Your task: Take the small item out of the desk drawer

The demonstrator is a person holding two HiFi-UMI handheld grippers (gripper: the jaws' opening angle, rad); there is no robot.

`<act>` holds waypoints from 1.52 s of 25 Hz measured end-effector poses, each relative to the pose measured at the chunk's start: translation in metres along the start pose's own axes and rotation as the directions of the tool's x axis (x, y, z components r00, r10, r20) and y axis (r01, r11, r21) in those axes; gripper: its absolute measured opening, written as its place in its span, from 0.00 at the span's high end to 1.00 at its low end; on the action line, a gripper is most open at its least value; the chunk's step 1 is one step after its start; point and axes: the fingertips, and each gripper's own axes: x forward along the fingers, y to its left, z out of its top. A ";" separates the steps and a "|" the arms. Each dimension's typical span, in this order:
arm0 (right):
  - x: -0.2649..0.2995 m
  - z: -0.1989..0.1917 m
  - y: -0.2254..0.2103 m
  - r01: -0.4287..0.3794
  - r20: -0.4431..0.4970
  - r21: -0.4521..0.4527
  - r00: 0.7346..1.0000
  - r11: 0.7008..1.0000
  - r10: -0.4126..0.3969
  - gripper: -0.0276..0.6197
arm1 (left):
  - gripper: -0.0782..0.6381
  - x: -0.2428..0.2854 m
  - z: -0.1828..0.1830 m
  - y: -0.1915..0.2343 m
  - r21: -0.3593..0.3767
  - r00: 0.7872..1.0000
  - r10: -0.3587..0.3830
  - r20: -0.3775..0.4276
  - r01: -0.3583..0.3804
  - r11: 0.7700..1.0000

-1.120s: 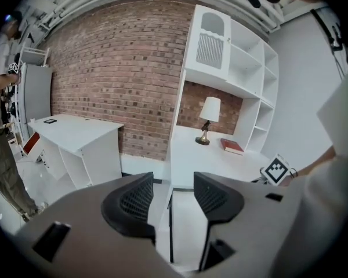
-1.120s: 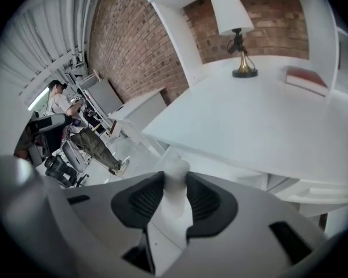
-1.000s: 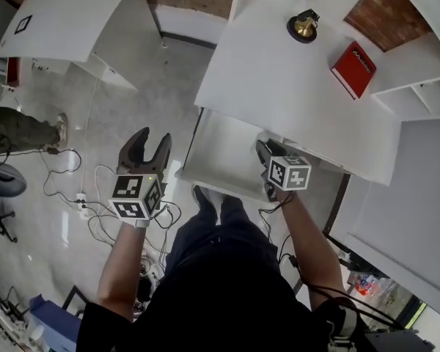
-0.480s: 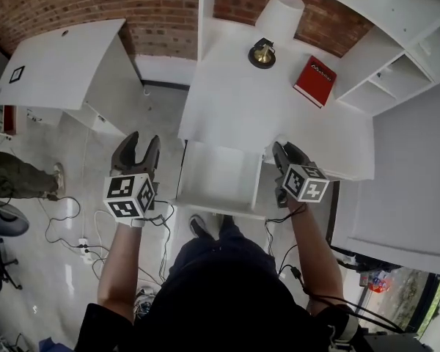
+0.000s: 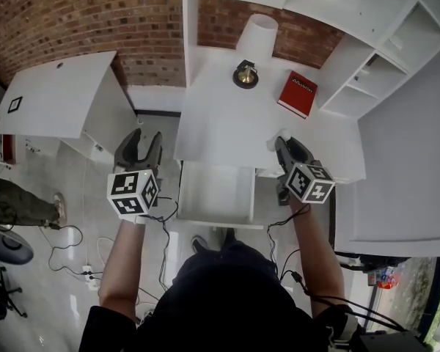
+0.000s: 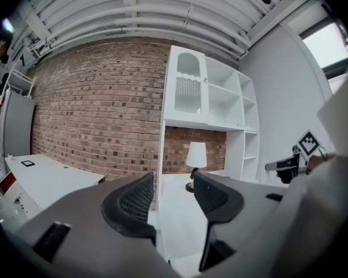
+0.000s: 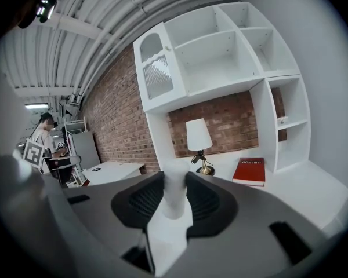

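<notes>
In the right gripper view, my right gripper [image 7: 174,200] is shut on a small white cylinder-like item [image 7: 174,190] that stands upright between the pads. The head view places that gripper [image 5: 284,144] over the front right part of the white desk [image 5: 220,127], with the white item [image 5: 281,133] showing at its tips. The desk drawer [image 5: 214,191] is pulled out below the desk's front edge and looks bare inside. My left gripper [image 5: 138,147] is open and holds nothing, left of the desk over the floor. Its jaws [image 6: 174,200] stand apart in the left gripper view.
A lamp [image 5: 251,50] with a brass base and a red book [image 5: 297,94] sit at the back of the desk. White shelves [image 5: 367,64] rise at the right. A second white desk [image 5: 55,94] stands at the left. Cables [image 5: 73,259] lie on the floor.
The head view swung so the desk sits centred. My right gripper rose from the drawer's right side to the desk's front edge with the white item. The left gripper stayed open.
</notes>
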 end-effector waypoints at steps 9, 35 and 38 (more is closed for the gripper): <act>0.031 -0.010 -0.019 0.004 -0.042 -0.019 0.999 1.000 -0.005 0.77 | 0.59 0.021 -0.012 -0.003 -0.011 1.000 0.004 -0.027 -0.005 1.000; 0.234 -0.130 -0.098 -0.150 -0.430 -0.034 0.895 0.988 0.121 0.77 | 0.59 0.124 -0.104 0.019 -0.070 0.947 0.192 -0.259 -0.216 0.974; 0.252 -0.150 -0.098 -0.170 -0.476 -0.043 0.870 0.985 0.129 0.77 | 0.59 0.124 -0.123 0.023 -0.069 0.933 0.205 -0.297 -0.235 0.970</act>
